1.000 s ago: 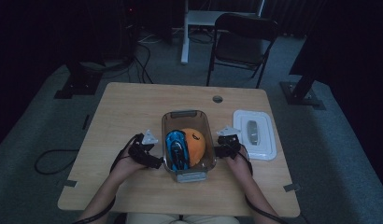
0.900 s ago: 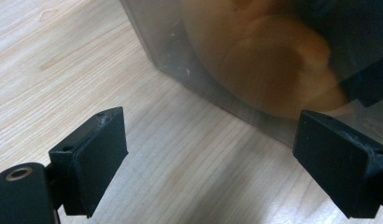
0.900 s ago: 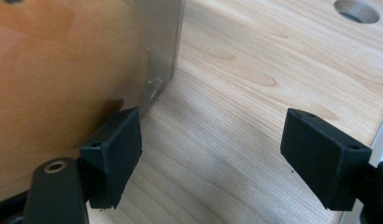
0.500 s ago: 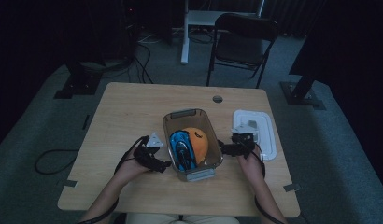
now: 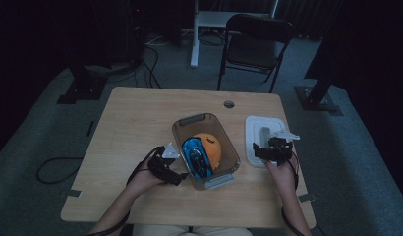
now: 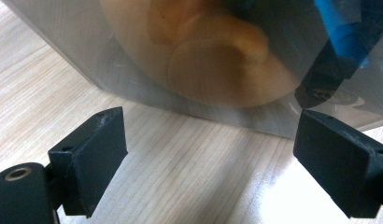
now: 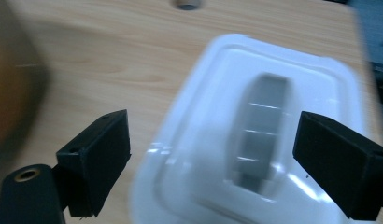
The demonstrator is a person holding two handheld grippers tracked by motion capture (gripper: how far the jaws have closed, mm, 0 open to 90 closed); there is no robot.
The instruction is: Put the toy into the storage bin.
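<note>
- On the table [image 5: 140,128], I am seeing the clear box [image 5: 182,127] sitting in the middle, with an orange ball [image 5: 213,147] and a blue toy car [image 5: 196,156] inside.
- I am reaching for the white lid [image 7: 255,140] lying just right of the box; it could slide away.
- I am holding my right gripper [image 7: 213,158] over the lid with its jaws just opened wide, nothing pinched.
- I am keeping my left gripper [image 6: 208,154] open too, empty, near the box wall; bumping it might push the box.

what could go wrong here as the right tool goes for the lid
1. The right tool hangs over the white lid's near edge, its jaws just opened wide and empty; closing off the grey handle could slide the lid on the table.
2. The blue toy car and orange ball fill the clear bin, so the lid may not seat.
3. The left tool, open beside the bin, could nudge it.
</note>
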